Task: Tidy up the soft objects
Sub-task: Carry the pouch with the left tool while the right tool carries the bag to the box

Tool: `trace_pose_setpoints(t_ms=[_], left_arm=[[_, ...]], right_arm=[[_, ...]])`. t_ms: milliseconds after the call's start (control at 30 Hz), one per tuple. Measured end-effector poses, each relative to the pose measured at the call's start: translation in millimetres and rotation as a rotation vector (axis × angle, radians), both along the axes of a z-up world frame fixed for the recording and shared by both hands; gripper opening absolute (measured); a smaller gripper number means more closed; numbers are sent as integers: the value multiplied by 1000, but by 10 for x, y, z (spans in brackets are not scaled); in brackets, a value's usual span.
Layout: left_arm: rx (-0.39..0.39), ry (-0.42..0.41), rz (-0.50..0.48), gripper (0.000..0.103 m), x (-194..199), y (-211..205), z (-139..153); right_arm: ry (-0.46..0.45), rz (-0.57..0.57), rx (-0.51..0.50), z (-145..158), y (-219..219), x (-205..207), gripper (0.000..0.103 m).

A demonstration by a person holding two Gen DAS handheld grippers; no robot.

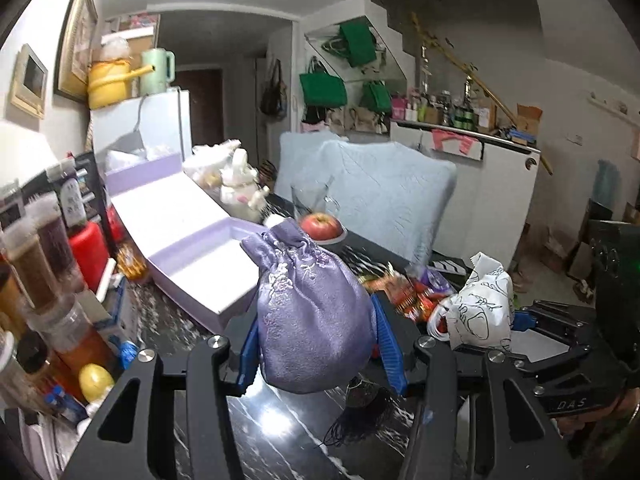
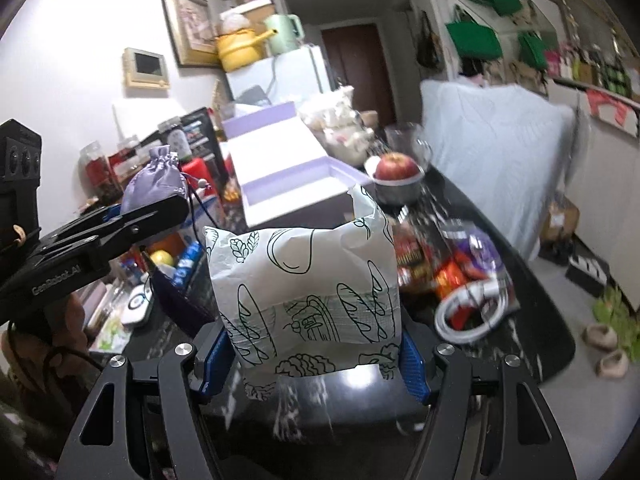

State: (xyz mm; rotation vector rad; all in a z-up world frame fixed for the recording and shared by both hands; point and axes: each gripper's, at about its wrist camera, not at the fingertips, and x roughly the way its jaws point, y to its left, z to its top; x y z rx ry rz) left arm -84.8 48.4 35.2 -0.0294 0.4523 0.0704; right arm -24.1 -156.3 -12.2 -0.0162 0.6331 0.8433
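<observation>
My left gripper (image 1: pixel 318 344) is shut on a lilac satin drawstring pouch (image 1: pixel 312 312), held clear above the dark marble table (image 1: pixel 260 412); its dark tassel (image 1: pixel 360 404) dangles below. My right gripper (image 2: pixel 314 350) is shut on a white paper bag printed with bread drawings (image 2: pixel 308 296), also lifted off the table. Seen from the right wrist, the left gripper (image 2: pixel 160 210) is at the left with the pouch (image 2: pixel 156 184) in it. From the left wrist, the paper bag (image 1: pixel 480 304) shows at the right, with the right gripper's blue pad (image 1: pixel 524 320) beside it.
An open lilac gift box (image 1: pixel 200 256) with its raised lid (image 1: pixel 160 200) lies ahead on the table. Beyond it are a red apple on a bowl (image 1: pixel 320 226), a glass jug (image 1: pixel 312 196) and a white plush toy (image 1: pixel 240 184). Snack packets (image 2: pixel 452 268) and a white cable (image 2: pixel 472 316) lie right; jars (image 1: pixel 36 264) crowd the left.
</observation>
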Motion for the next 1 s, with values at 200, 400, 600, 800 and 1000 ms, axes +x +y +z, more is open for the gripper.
trace_pose_setpoints(t_ms=[200,400,600,800,1000], left_arm=[[45,-33,33,50,99,113,134],[36,-32,60,50,318,341,201],[26,-14,101,50,574,606,234],[45,-3,159,50,836,900,251],[84,6,187,50,1062,1094,301]], right_arm=[[-49,38,17,204,164,76,69],[-71,62,14,346,400,268,69],[-103,104,23,523,649,508,69],[-142,138,22,670,919,758,69],[-169,176,18,765,1219,1069,69]])
